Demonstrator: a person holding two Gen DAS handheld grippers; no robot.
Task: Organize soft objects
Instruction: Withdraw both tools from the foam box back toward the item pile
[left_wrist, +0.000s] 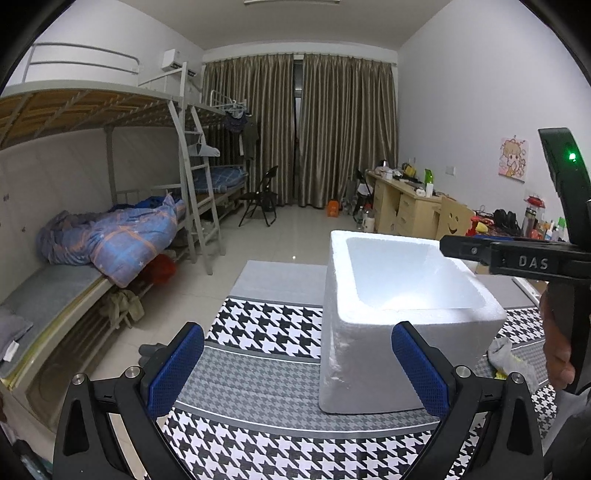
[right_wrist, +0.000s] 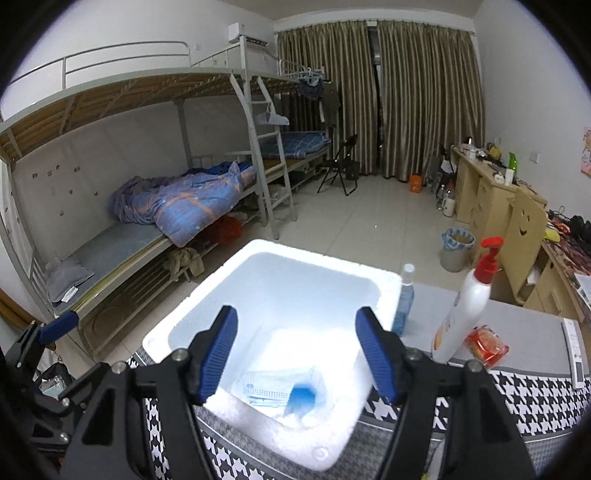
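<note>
Hovering over the white foam box (right_wrist: 273, 332), the right hand-held gripper (right_wrist: 295, 354) has its jaws spread and empty, with a pack of blue face masks (right_wrist: 275, 391) lying on the box floor beneath it, so one soft item appears stowed. Nearby, the left hand-held gripper (left_wrist: 295, 365) is likewise spread and holds nothing, low over the houndstooth-covered surface (left_wrist: 258, 369). Beside the box, a grey and yellow sock (left_wrist: 508, 356) remains outside and seems still to be collected.
</note>
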